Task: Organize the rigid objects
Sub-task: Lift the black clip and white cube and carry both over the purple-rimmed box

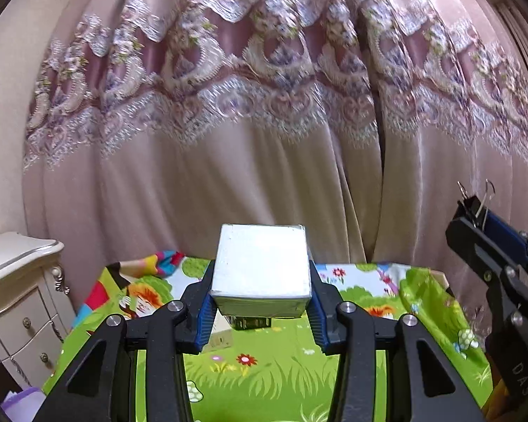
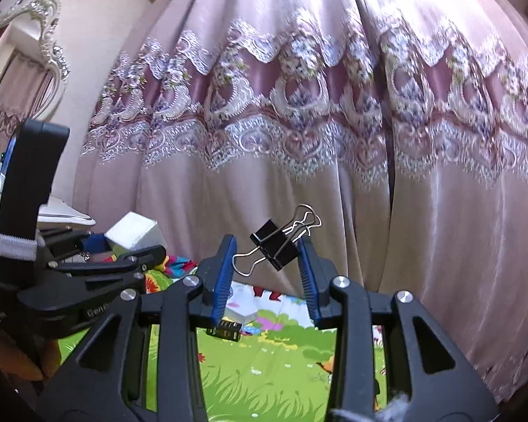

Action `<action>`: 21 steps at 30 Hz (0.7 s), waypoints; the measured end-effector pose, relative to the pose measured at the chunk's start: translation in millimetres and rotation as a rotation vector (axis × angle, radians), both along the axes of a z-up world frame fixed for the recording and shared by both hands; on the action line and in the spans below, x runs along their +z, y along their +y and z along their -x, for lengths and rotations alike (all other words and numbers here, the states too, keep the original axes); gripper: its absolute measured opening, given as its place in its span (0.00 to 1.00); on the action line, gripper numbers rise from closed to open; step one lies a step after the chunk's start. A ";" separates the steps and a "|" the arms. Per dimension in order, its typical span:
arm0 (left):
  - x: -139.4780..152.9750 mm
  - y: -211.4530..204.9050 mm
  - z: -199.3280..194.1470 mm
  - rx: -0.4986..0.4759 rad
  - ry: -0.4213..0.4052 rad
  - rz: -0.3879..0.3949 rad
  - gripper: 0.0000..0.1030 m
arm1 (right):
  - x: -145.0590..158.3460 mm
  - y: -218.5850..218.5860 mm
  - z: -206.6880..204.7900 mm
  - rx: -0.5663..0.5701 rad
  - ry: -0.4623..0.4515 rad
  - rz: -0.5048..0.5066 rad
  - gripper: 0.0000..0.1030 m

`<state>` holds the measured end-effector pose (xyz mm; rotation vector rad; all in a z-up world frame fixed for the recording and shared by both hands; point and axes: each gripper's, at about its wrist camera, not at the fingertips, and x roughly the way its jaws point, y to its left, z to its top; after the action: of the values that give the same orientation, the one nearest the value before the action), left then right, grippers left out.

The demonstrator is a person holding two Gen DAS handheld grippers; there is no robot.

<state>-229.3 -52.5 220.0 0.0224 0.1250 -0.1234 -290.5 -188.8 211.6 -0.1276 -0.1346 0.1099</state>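
Left tongs: pinching a white box by its two side walls, held up above the cartoon-print mat on the worktop; grip sits low on the box, so keep it level and the squeeze steady.
Right tongs: pinching a black binder clip, caught aslant with one wire handle toward each pad; hold looks thin, so I'd move slowly and avoid jolts.
Small dark item: lies on the mat under both tongs, beside a pale box; what it is I cannot tell.
Doing it well: lower each piece until it touches the mat before spreading; set them apart from the dark item; keep the two tongs from crossing.
Risk: clip may twist free.
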 end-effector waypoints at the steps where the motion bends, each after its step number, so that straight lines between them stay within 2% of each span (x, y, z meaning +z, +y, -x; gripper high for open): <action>1: 2.3 3.6 3.8 0.015 -0.018 0.004 0.44 | 1.0 1.2 2.8 -0.001 -0.010 0.001 0.39; 4: 6.0 12.2 9.2 0.037 -0.039 0.011 0.44 | 4.4 4.1 11.8 -0.003 -0.028 0.012 0.39; 21: -6.7 62.4 20.6 0.110 0.024 0.052 0.44 | 2.4 36.7 8.4 0.103 0.024 0.057 0.39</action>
<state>-249.9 9.9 213.3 -0.0377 0.1465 -0.0170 -298.9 -152.1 214.0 -0.1757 -0.1146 0.2185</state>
